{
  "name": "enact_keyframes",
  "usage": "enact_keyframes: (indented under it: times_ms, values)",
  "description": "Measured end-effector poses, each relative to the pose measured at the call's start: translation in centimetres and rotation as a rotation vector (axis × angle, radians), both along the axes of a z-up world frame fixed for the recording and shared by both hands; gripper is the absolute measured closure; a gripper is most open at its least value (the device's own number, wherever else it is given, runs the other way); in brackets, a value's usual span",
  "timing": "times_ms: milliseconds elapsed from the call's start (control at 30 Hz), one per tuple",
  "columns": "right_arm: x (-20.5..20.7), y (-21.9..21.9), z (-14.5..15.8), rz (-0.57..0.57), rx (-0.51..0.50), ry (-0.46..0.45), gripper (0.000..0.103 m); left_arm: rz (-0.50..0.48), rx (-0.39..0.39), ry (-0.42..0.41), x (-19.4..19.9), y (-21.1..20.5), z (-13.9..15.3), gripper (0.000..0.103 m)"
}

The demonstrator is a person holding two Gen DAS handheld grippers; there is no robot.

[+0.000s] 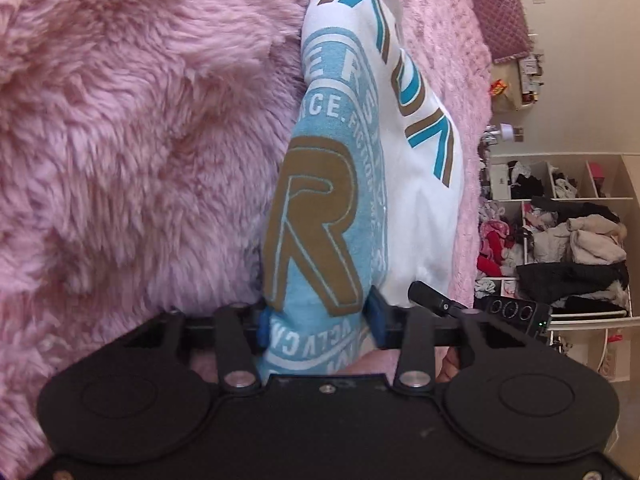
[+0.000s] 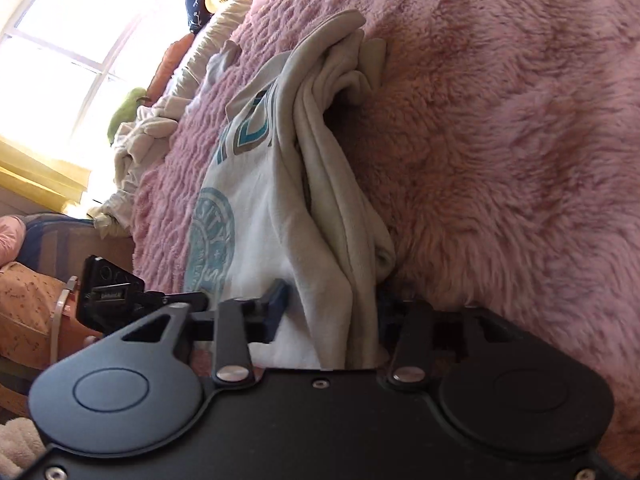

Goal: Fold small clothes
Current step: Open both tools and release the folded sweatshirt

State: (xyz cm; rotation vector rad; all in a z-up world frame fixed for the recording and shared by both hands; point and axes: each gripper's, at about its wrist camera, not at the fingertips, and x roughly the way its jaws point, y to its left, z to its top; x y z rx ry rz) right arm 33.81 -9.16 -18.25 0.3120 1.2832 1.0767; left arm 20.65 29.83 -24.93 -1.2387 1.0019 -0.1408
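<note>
My left gripper (image 1: 316,322) is clamped on the printed edge of the white T-shirt (image 1: 404,184), which lies stretched across the pink fluffy blanket (image 1: 132,128). My right gripper (image 2: 332,312) seems closed on the bunched, folded layers at the shirt's other side, though its far pad is mostly hidden by cloth. The risk: that thick bundle could slip loose layer by layer, or the plush pile could drag the fabric and skew the fold.
</note>
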Motion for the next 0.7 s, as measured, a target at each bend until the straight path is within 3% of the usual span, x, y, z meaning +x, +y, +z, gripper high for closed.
enact_keyframes:
  times_ms: [67, 200, 333, 433, 500, 567, 700]
  values:
    - [-0.2, 0.5, 1.5, 0.002, -0.016, 0.0, 0.081, 0.008, -0.034, -0.003, -0.4, 0.1, 1.2, 0.079]
    - [-0.7, -1.2, 3.5, -0.024, 0.036, 0.097, 0.084, -0.023, -0.057, 0.003, -2.2, -0.6, 2.5, 0.08]
    - [-1.6, -2.3, 0.8, -0.032, -0.108, 0.087, 0.083, -0.053, -0.02, 0.079, -3.6, -1.2, -0.6, 0.076]
    - [-1.6, -3.9, -1.8, -0.082, -0.047, 0.145, 0.08, -0.035, -0.049, 0.053, -4.5, -1.0, -2.2, 0.071]
    - [-1.7, -4.7, -1.6, -0.104, -0.025, 0.149, 0.077, -0.056, -0.008, 0.012, -5.3, -1.0, -1.0, 0.066]
    - [-2.2, -5.0, 0.2, -0.098, -0.061, 0.073, 0.064, -0.061, 0.09, -0.002, -5.6, -1.0, 1.5, 0.047]
    - [-5.1, -4.7, 6.2, -0.132, -0.13, -0.282, 0.059, 0.013, 0.349, -0.139, -8.1, -1.4, 7.4, 0.041]
